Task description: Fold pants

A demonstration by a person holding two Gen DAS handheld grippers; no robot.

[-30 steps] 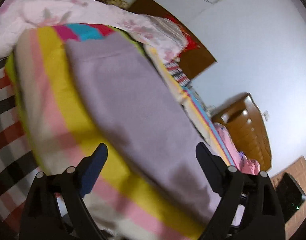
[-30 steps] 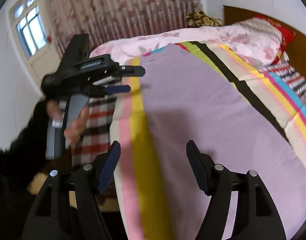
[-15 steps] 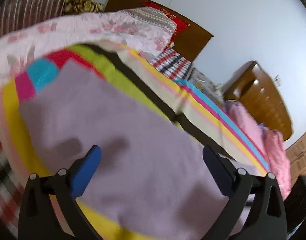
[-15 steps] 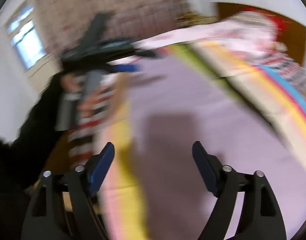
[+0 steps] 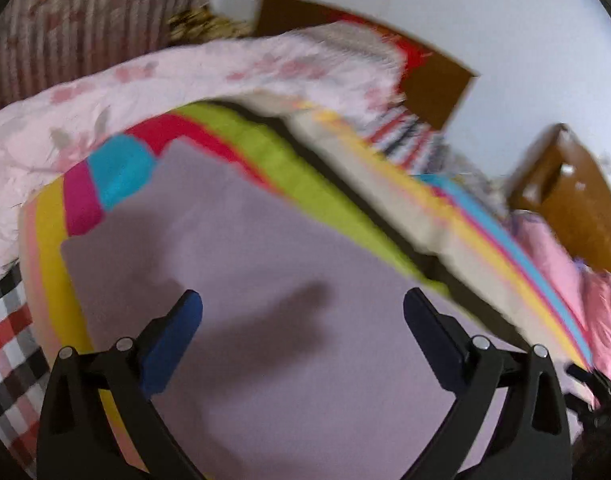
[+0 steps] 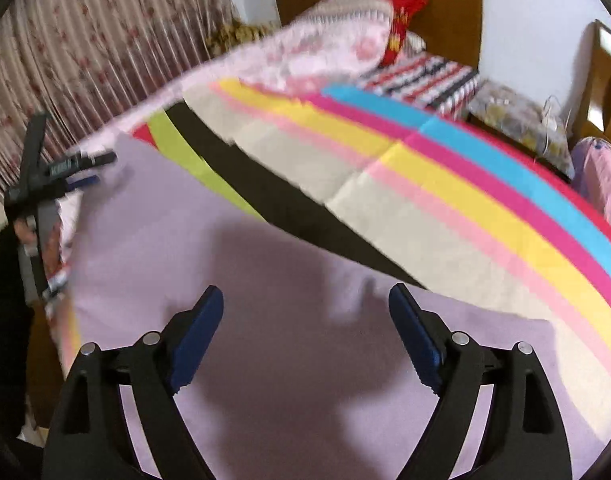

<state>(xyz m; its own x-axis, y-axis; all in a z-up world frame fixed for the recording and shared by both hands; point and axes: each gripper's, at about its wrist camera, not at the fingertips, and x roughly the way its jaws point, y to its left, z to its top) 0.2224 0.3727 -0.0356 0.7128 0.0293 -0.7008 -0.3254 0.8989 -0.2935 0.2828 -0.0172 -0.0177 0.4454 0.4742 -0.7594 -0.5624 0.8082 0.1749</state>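
The lilac pants (image 5: pixel 265 280) lie flat on a striped bedspread (image 5: pixel 313 184). My left gripper (image 5: pixel 303 312) is open and empty, hovering just above the pants, its shadow on the cloth. My right gripper (image 6: pixel 305 304) is open and empty above another part of the same pants (image 6: pixel 193 248). The left gripper (image 6: pixel 85 168) also shows in the right wrist view at the far left edge of the pants, held by a hand, its fingers close together there.
A pink floral quilt (image 6: pixel 305 48) and red pillow (image 6: pixel 401 12) lie at the bed's head by the wooden headboard (image 6: pixel 453 20). A checked sheet (image 5: pixel 9 340) hangs at the bed's edge. Curtains (image 6: pixel 85 60) stand behind. A wooden cabinet (image 5: pixel 577 184) stands on the right.
Both grippers have swung over the pants and dropped closer to the cloth. The left view turned from the bed's edge toward its middle. Both stay open.
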